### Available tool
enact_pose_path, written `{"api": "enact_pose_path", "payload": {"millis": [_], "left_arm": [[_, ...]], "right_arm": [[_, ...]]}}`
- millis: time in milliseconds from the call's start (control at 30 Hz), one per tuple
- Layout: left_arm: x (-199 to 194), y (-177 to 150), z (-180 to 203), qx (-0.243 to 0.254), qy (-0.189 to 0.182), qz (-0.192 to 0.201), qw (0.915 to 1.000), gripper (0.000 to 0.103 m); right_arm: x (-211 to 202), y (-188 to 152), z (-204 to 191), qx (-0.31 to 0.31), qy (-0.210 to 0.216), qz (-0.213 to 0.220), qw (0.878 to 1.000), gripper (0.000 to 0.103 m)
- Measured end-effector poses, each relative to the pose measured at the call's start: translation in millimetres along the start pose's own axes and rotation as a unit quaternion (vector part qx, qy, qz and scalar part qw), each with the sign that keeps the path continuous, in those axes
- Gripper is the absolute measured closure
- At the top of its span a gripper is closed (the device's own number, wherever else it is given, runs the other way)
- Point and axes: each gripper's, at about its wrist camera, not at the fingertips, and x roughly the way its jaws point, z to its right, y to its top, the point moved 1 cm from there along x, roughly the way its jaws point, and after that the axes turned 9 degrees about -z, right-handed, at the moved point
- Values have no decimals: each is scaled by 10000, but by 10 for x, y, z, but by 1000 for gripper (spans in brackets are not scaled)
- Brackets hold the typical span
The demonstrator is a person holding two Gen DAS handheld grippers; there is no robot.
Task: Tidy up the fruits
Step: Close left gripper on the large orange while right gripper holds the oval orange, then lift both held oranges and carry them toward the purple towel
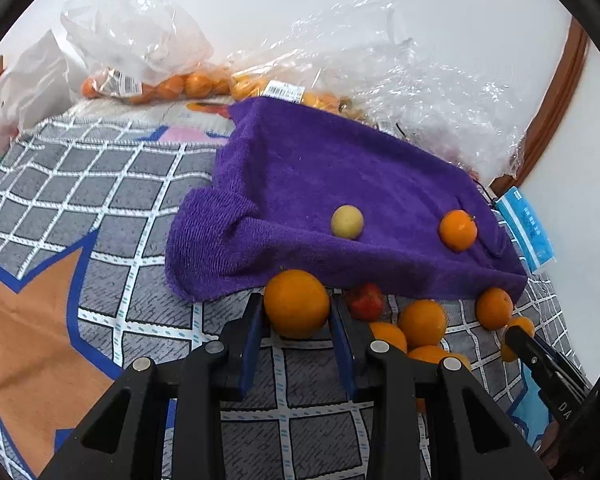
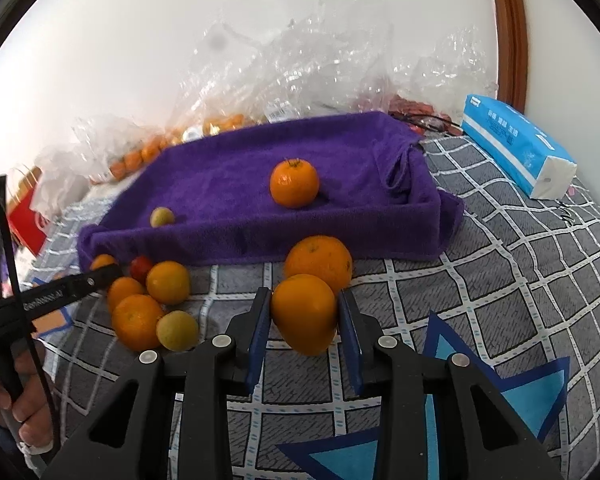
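Observation:
My left gripper (image 1: 296,303) is shut on an orange (image 1: 296,312) at the near edge of a purple towel (image 1: 340,168). On the towel lie a small yellow-green fruit (image 1: 347,221) and a small orange (image 1: 457,230). To the right of the held orange sit a red fruit (image 1: 366,300) and several loose oranges (image 1: 422,322). My right gripper (image 2: 304,300) is shut on another orange (image 2: 305,320), with a bigger orange (image 2: 319,262) just behind it. In the right wrist view the loose fruit pile (image 2: 140,316) lies to the left, below the other gripper's finger (image 2: 80,284).
Clear plastic bags (image 1: 140,28) holding more oranges (image 1: 172,86) line the wall behind the towel. A blue tissue pack (image 2: 516,148) lies at the right. Red paper bag (image 2: 28,220) at the far left. A checked grey bedcover (image 1: 100,200) lies under everything. A hand (image 2: 24,412) grips the left tool.

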Motion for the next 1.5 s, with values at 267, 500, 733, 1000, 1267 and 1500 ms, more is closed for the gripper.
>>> {"api": "enact_pose_path", "payload": {"millis": [267, 500, 733, 1000, 1267, 1500], "left_arm": [[-87, -26, 58, 167, -30, -6, 9999, 72], [-263, -180, 86, 181, -132, -128, 9997, 72], [-494, -176, 137, 214, -213, -2, 9995, 72], [-675, 8, 164, 224, -271, 171, 9992, 72], [-737, 301, 207, 355, -170, 441, 9983, 72], [-698, 583, 241, 312, -322, 571, 9974, 72]], "right_arm": [[-32, 13, -31, 11, -34, 66, 10000, 70], [-73, -41, -137, -138, -39, -11, 9999, 70], [-272, -67, -278, -231, -5, 106, 9997, 70], [-483, 92, -403, -349, -149, 325, 9987, 70], [-499, 460, -443, -212, -202, 615, 9977, 70], [-333, 789, -494, -140, -136, 721, 9972, 70]]}}
